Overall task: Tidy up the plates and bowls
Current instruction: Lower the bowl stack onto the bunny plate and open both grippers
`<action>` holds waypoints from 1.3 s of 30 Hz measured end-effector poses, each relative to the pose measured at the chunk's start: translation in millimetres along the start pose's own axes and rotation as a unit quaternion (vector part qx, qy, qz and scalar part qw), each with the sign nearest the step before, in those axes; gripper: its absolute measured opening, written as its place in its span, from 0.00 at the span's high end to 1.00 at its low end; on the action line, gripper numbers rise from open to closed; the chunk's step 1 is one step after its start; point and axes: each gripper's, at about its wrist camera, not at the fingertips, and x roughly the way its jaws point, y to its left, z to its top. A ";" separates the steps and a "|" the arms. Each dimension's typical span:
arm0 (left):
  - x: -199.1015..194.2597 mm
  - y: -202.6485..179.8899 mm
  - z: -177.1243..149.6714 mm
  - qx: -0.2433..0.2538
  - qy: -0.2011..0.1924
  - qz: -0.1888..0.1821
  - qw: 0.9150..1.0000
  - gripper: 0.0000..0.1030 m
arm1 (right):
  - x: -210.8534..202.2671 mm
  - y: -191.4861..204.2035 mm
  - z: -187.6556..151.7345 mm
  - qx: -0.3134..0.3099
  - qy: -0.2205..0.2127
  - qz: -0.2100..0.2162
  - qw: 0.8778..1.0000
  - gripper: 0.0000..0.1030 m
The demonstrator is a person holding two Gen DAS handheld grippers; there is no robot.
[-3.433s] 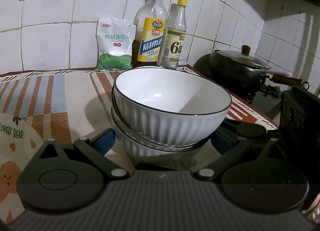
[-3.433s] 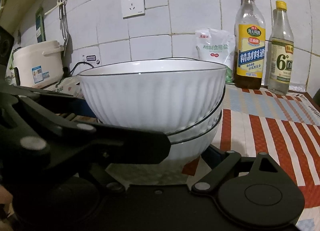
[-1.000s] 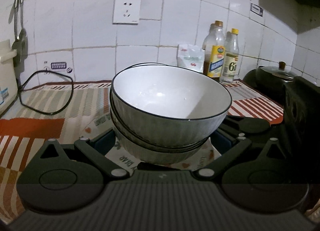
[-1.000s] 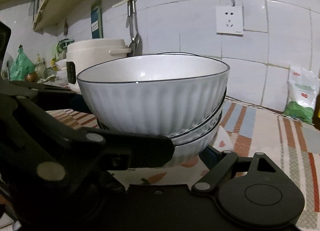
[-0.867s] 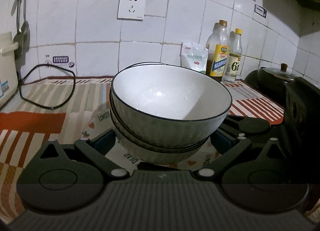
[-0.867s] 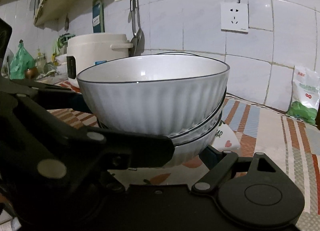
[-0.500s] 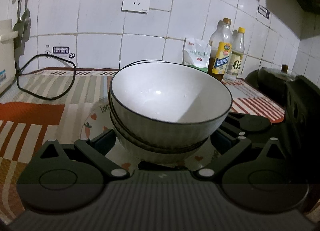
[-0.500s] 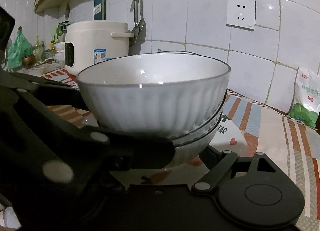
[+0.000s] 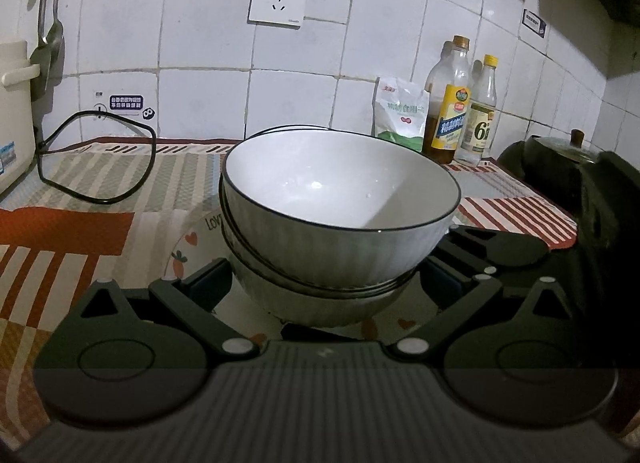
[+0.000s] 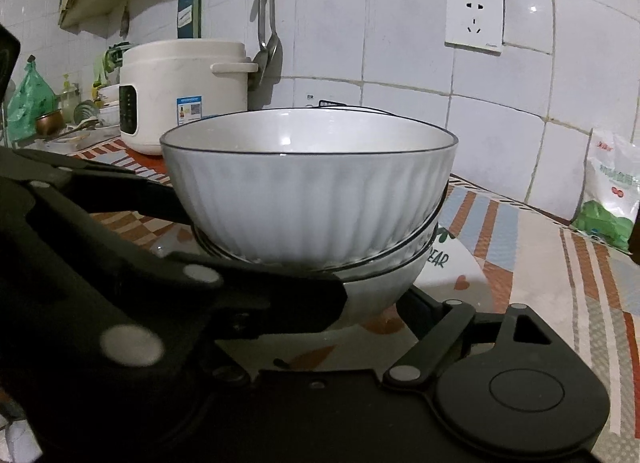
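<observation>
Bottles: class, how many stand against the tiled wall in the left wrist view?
2: an amber-capped bottle beside the salt bag, and a yellow-capped bottle to its right. Others may be hidden.

- The left wrist view looks slightly downward, close on the stacked bowls (image 9: 340,215), facing the tiled wall (image 9: 200,43).
- The right wrist view shares them, lower.

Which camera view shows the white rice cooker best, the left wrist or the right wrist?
The right wrist view shows it best: the rice cooker stands whole against the tiled wall, with its lid, handle and control panel visible. In the left wrist view only a cropped part of its side and handle shows at the picture's left edge.
</observation>
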 end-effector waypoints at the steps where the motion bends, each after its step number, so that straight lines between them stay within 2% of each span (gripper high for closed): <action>1: -0.2 0.7 0.2 0.000 0.000 0.000 1.000 0.01 | -2.4 3.8 -1.3 -0.017 -0.005 -0.014 1.000 0.08; 4: -4.2 -1.4 0.2 0.003 -0.006 0.004 1.000 0.02 | -11.6 8.7 -3.3 -0.043 -0.017 -0.028 0.999 0.07; 10: -24.6 -11.4 6.9 0.025 -0.032 0.015 0.999 0.02 | -27.7 7.7 -5.0 -0.038 -0.033 -0.036 0.998 0.07; 19: -49.4 7.5 18.8 -0.022 -0.068 -0.006 0.997 0.04 | -33.9 4.3 1.2 -0.039 -0.067 -0.018 0.997 0.06; 21: -47.2 11.3 21.3 -0.026 -0.067 0.002 0.997 0.07 | -30.1 5.5 2.3 -0.050 -0.072 -0.017 0.996 0.04; 23: -41.9 11.7 22.7 -0.020 -0.060 0.019 0.998 0.21 | -26.4 4.2 2.4 -0.052 -0.077 -0.011 0.996 0.01; 25: -37.4 12.2 22.5 -0.019 -0.057 0.025 0.998 0.30 | -25.3 2.6 0.1 -0.051 -0.084 -0.005 0.995 0.01; 28: -34.0 12.9 20.8 -0.022 -0.058 0.025 0.998 0.35 | -25.6 1.4 -3.0 -0.046 -0.092 -0.002 0.995 0.00; 33: -33.4 11.0 19.9 -0.022 -0.059 0.026 0.998 0.35 | -23.9 0.0 -5.5 -0.029 -0.086 -0.008 0.996 0.01; 37: -38.8 9.5 20.8 -0.022 -0.057 0.026 0.998 0.22 | -36.8 5.0 -8.7 -0.020 -0.087 -0.019 0.996 0.01; 39: -41.8 7.7 21.1 -0.019 -0.056 0.030 0.998 0.19 | -44.4 6.3 -8.7 -0.006 -0.082 -0.024 0.996 0.01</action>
